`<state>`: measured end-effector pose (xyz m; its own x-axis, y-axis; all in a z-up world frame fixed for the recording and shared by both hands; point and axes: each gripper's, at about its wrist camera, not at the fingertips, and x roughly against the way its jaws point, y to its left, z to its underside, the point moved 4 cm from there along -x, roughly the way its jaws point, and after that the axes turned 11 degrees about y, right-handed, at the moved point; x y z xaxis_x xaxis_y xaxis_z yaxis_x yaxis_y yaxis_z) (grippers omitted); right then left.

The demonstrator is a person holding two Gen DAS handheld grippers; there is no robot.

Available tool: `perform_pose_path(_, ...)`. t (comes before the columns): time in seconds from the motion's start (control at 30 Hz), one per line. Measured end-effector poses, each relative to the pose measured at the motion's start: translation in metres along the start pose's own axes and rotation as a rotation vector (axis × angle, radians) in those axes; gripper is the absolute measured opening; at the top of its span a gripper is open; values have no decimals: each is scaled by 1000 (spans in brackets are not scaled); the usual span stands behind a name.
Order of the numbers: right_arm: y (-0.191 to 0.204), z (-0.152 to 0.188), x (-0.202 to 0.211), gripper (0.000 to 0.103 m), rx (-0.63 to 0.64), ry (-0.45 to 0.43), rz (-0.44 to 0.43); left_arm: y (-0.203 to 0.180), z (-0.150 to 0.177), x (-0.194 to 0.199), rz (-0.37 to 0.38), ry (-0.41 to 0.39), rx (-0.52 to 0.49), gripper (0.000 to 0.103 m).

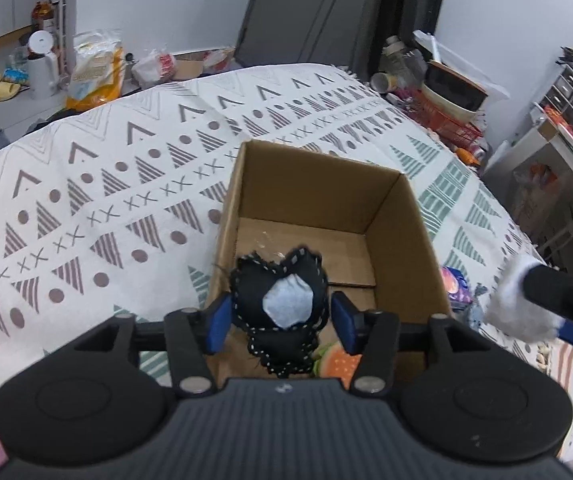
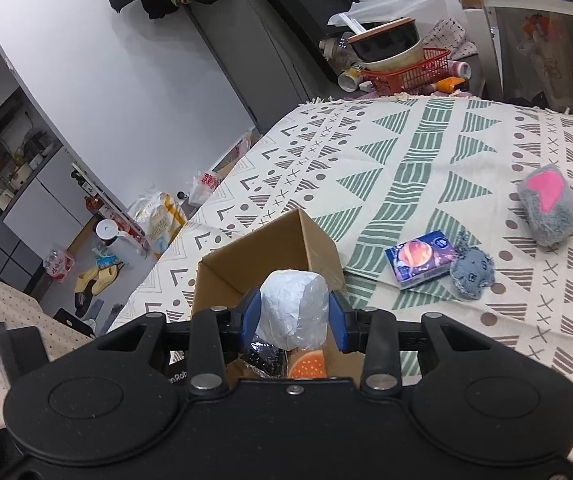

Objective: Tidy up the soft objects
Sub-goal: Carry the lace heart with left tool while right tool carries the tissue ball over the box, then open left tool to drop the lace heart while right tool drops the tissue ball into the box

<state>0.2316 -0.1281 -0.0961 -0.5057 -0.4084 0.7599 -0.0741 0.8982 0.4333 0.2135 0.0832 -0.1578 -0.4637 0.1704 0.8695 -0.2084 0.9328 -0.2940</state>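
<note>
My left gripper (image 1: pixel 280 316) is shut on a black heart-shaped pillow (image 1: pixel 282 300) with a pale blue patch, held over the near end of an open cardboard box (image 1: pixel 390 220). An orange burger-like soft toy (image 1: pixel 336 362) lies in the box below it. My right gripper (image 2: pixel 296 316) is shut on a white plastic-wrapped soft bundle (image 2: pixel 294 308), held over the same box (image 2: pixel 222 272); it shows at the right of the left wrist view (image 1: pixel 518 304). A grey plush with a pink heart (image 2: pixel 548 204) and a small denim soft piece (image 2: pixel 471 272) lie on the cloth.
A patterned cloth (image 2: pixel 426 152) covers the table. A blue tissue pack (image 2: pixel 420 258) lies beside the denim piece. A red basket with bowls (image 2: pixel 402 68) stands past the table's far edge. Bags and slippers lie on the floor (image 1: pixel 94 68).
</note>
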Motion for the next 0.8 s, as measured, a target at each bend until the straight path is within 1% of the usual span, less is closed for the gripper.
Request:
perform_pose_path(0.17,8,-4,-11,37,9,10,7,-1,-1,13,33,-25,-27,71)
perform_pose_path(0.2,9,-5,-13,37,8,13,6,1,-2,18,20,-47,-23,77)
perform_pose_path(0.27,11,-7,-18,37,6,21,4,4,-5,28,-4,-96,-13,80)
perform_pose_path(0.37,17,-9,-25,37,7,39,-6,14,-10,37,2,-127,19,82)
perform_pose_path(0.5,28,-9,-35,37,22,69,-10,28,-17,39,-1,-135,81,82)
perform_pose_path(0.67,41,-7,-44,39,45,124,-2,42,-20,37,-13,-123,127,82)
perform_pose_path(0.73,45,-4,-45,43,55,158,-16,44,-22,37,-19,-125,137,82)
perform_pose_path(0.8,48,-1,-45,60,70,184,-23,45,-22,38,-26,-130,137,82)
